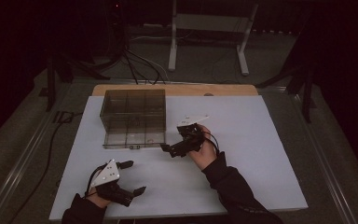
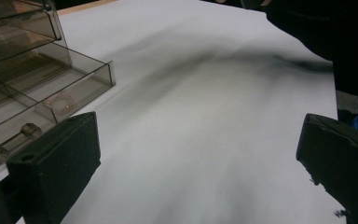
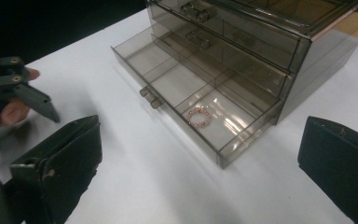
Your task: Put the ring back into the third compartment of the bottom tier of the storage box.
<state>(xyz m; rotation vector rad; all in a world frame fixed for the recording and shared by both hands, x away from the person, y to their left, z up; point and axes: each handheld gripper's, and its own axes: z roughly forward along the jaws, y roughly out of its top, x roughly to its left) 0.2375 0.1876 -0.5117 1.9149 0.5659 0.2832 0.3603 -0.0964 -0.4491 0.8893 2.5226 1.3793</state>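
From the high view, your right gripper (image 1: 168, 150) sits just in front of the smoky clear plastic drawer box (image 1: 133, 116) on the flat white worktop (image 1: 261, 140). Its jaws are spread wide and hold nothing. Your left gripper (image 1: 133, 176) rests near the front edge of the worktop, well apart from the box. Its jaws are spread wide too, with nothing between them.

In the left gripper view, the two black jaws stand far apart over bare white worktop. The bottom drawer (image 2: 51, 91) of the box sticks out at the left. A small ring of pink beads (image 2: 59, 101) lies in it, seen dimly through the plastic.

In the right gripper view, the two black jaws stand wide apart and are empty. The bottom drawer is pulled open. The small ring of pink beads lies flat in the end part of that drawer, the part nearest the right jaw. The drawers above it are shut. Your left gripper shows at the left edge, held in your hand (image 3: 9, 109).
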